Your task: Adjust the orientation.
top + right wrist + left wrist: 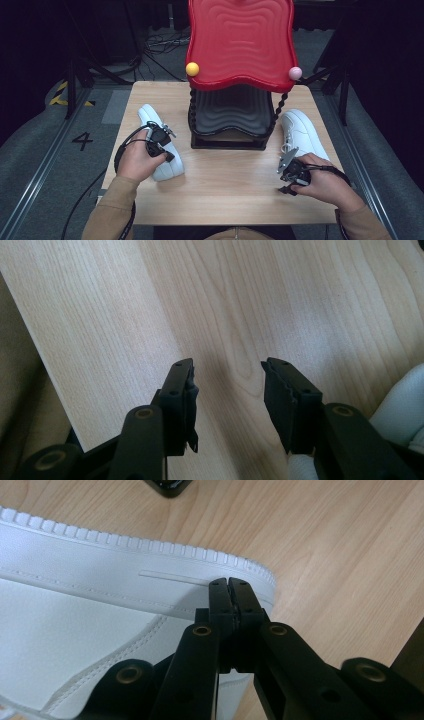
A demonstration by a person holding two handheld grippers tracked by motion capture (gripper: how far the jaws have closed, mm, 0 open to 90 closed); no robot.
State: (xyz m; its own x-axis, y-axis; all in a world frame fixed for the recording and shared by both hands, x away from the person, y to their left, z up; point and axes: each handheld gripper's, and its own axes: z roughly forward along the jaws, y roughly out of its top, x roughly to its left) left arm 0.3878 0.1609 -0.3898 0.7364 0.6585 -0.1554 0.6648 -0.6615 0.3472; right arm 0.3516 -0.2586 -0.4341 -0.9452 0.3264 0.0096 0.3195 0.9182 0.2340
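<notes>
The left white sneaker [159, 142] lies on the left of the surface [225, 185], just left of the red-and-black rack [239, 75], and the left gripper [229, 586] sits at its near end with jaws pressed together against the upper by the rubber rim, though whether they pinch any of it I cannot tell. It looks light, with a soft upper and stiff sole, so the collar edge seems the best hold. The right gripper [227, 375], jaws spread and holding nothing, hovers over bare wood beside the right sneaker [300, 132].
</notes>
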